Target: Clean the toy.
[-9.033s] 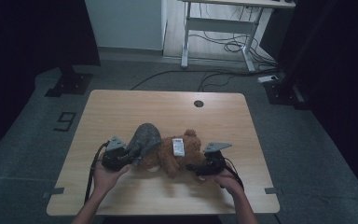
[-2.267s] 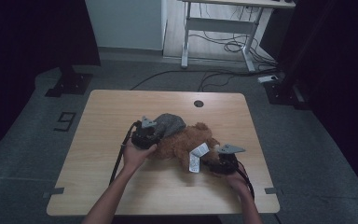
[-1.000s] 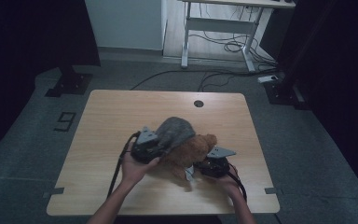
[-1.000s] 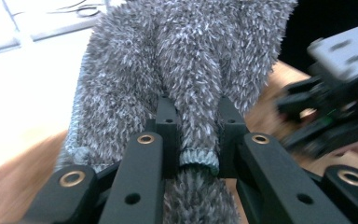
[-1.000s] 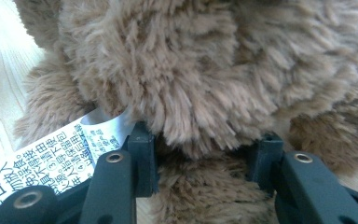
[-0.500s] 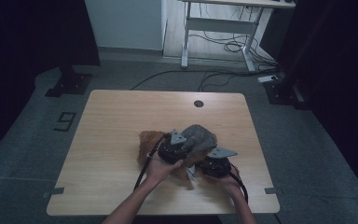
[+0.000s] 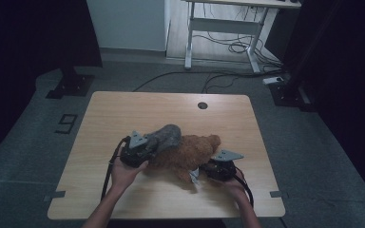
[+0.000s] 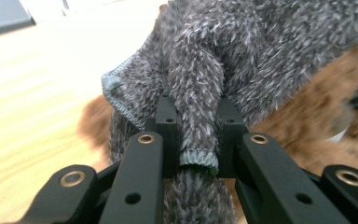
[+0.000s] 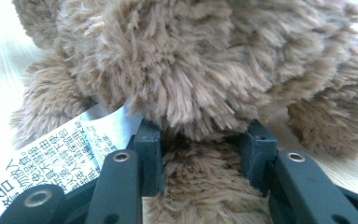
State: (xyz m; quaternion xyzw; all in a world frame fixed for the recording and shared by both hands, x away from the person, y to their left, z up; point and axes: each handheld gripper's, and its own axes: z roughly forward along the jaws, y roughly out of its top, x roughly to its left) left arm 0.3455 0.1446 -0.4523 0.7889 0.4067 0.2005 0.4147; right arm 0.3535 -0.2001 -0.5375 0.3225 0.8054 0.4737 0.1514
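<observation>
A brown plush toy [image 7: 190,153] lies on the wooden table [image 7: 123,109], slightly right of centre. A grey fuzzy knitted garment [image 7: 167,135] is draped over its left end. My left gripper [image 7: 153,145] is shut on a hemmed fold of the grey garment [image 8: 261,46], with the brown plush [image 8: 321,107] just behind it. My right gripper [image 7: 200,170] comes in from the right front. In the right gripper view my right gripper [image 9: 199,135] has just been closing and now pinches the plush's fur [image 9: 191,60], beside its white printed label [image 9: 51,158].
Bare tabletop lies to the left and behind the toy, with a round cable hole [image 7: 202,105] near the far edge. Cables trail from both grippers toward the front edge. Beyond the table are a dark floor, stand bases and a white desk frame [image 7: 218,28].
The left gripper swung right across the plush with the grey garment, then came back left. The garment now lies over the toy's left end. The right gripper stayed put.
</observation>
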